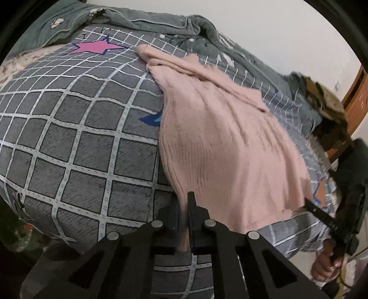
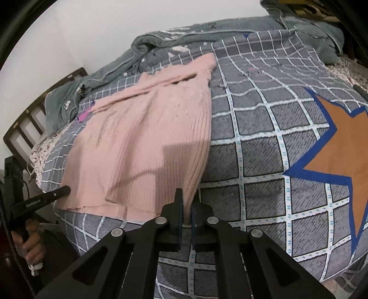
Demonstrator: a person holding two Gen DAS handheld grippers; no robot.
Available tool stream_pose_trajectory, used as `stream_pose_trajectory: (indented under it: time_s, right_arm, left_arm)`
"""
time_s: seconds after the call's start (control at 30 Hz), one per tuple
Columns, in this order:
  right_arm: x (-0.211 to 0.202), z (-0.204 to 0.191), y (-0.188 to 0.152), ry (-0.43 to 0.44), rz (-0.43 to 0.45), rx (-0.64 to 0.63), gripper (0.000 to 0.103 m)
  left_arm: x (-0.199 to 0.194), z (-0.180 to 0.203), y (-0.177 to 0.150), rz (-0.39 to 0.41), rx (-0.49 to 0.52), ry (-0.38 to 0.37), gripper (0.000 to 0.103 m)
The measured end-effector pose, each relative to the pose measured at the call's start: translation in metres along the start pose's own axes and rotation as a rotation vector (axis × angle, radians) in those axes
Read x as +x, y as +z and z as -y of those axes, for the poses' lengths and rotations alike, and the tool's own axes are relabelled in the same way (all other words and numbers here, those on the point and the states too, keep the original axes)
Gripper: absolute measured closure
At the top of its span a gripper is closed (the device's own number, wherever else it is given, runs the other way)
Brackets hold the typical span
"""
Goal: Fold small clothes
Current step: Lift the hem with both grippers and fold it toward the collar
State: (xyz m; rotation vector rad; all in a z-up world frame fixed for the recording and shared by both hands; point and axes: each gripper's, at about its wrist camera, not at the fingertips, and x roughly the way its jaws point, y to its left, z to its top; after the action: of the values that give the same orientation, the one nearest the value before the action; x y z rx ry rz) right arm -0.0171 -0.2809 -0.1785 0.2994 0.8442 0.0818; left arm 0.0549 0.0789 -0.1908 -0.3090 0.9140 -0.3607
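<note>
Pinching the near hem of a pink ribbed sweater (image 1: 225, 147) at its two corners, a person works a pair of black handheld grippers over a bed spread with a grey checked quilt (image 1: 76, 149). The left gripper (image 1: 185, 207) sits at the garment's left hem corner, its jaws drawn almost fully together with a strip of pink knit caught between the pads, just above the quilt's near edge. From there the sweater runs away up the quilt, flat and lengthwise, its far end and one sleeve reaching toward a rumpled grey-green blanket (image 1: 142, 18) bunched along the bed's far edge beside a white wall. A pink star (image 1: 96, 47) is printed on the quilt left of the sweater's far end. At the garment's right hem corner the right gripper (image 2: 187, 207) is likewise closed down to a sliver, the ribbed edge of the sweater (image 2: 142, 138) clamped between its fingers at the quilt's near edge. In the right wrist view the left gripper's dark finger tips (image 2: 62, 191) touch the opposite corner of the hem, with the person's hand (image 2: 32, 243) on its grip below. A large orange star (image 2: 340, 147) outlined in blue fills the quilt to the right of the sweater.
</note>
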Motion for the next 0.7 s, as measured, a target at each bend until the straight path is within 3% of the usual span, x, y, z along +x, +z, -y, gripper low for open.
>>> stream_pose_trajectory:
  time_s: [0.2, 0.37, 0.7]
  right_arm:
    - [-0.026, 0.009, 0.008, 0.070, 0.064, 0.055, 0.098]
    - [-0.047, 0.015, 0.015, 0.144, 0.119, 0.107, 0.099]
    - [-0.066, 0.001, 0.012, 0.167, 0.143, 0.080, 0.099]
  left_arm:
    - [-0.025, -0.010, 0.004, 0.054, -0.059, -0.060, 0.096]
    - [-0.042, -0.012, 0.009, 0.092, -0.059, -0.061, 0.096]
    - [-0.074, -0.007, 0.011, 0.150, -0.042, -0.054, 0.097]
